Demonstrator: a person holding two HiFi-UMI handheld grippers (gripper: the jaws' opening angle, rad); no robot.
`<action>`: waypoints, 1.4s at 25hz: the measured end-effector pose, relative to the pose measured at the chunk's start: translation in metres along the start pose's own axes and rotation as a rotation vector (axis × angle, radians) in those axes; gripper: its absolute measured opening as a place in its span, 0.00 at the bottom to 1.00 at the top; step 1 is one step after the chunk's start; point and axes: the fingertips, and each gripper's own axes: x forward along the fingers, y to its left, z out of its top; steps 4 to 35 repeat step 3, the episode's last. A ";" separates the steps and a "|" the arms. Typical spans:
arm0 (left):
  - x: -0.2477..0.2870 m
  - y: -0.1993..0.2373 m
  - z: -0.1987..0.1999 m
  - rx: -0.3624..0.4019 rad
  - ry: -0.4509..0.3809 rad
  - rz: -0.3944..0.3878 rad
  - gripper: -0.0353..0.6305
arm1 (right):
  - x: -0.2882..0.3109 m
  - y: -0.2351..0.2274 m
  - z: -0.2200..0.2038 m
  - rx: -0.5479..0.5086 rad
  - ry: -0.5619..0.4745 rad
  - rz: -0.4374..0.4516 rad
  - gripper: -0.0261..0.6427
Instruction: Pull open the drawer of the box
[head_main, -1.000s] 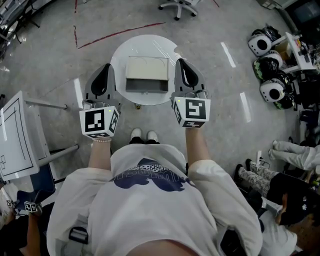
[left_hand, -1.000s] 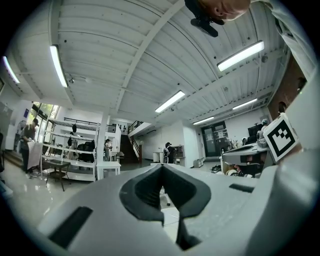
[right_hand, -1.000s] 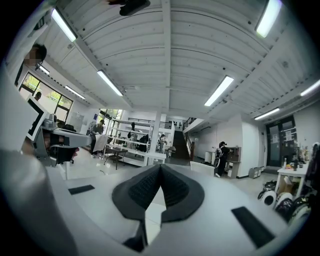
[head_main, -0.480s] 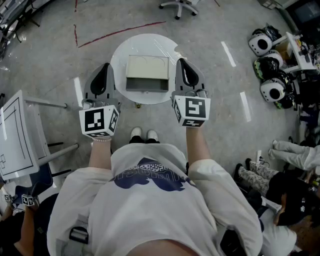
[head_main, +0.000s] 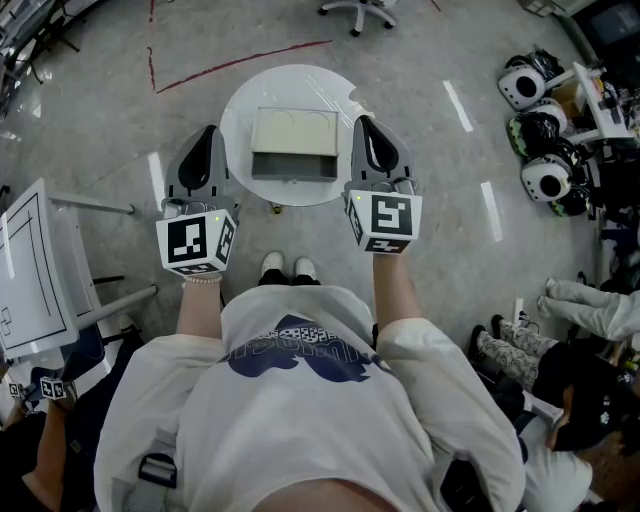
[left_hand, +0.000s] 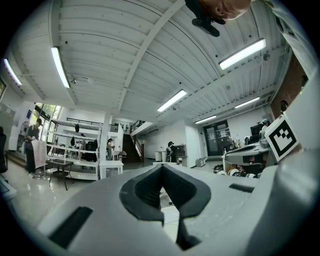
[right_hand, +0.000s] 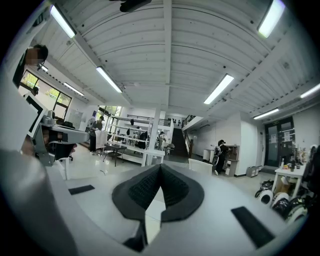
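Note:
A cream-topped box (head_main: 294, 132) with a grey front (head_main: 293, 166) stands on a small round white table (head_main: 245, 100) in the head view. I cannot tell how far its drawer is out. My left gripper (head_main: 207, 131) hangs beside the table's left edge, apart from the box, shut and empty. My right gripper (head_main: 362, 121) is at the table's right edge, level with the box, also shut and empty. Both gripper views point up at the ceiling and the hall. They show the left gripper (left_hand: 161, 166) and the right gripper (right_hand: 160, 165) with pads together, and no box.
A white board on a stand (head_main: 30, 270) is at the left. A chair base (head_main: 357, 12) is beyond the table. White headsets (head_main: 540, 100) lie on the floor at the right, near a seated person's legs (head_main: 580, 300). A red line (head_main: 240, 65) marks the floor.
Both grippers stay where they were, shut. The table and box sit slightly higher in the view. A hand with a marker cube at the lower left has shifted.

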 end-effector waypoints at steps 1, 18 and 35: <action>0.000 0.000 0.000 0.000 0.000 0.002 0.06 | 0.000 0.000 0.000 -0.001 -0.001 0.000 0.03; -0.001 0.001 0.000 0.001 -0.001 0.006 0.06 | -0.001 -0.001 0.000 -0.002 -0.003 -0.001 0.03; -0.001 0.001 0.000 0.001 -0.001 0.006 0.06 | -0.001 -0.001 0.000 -0.002 -0.003 -0.001 0.03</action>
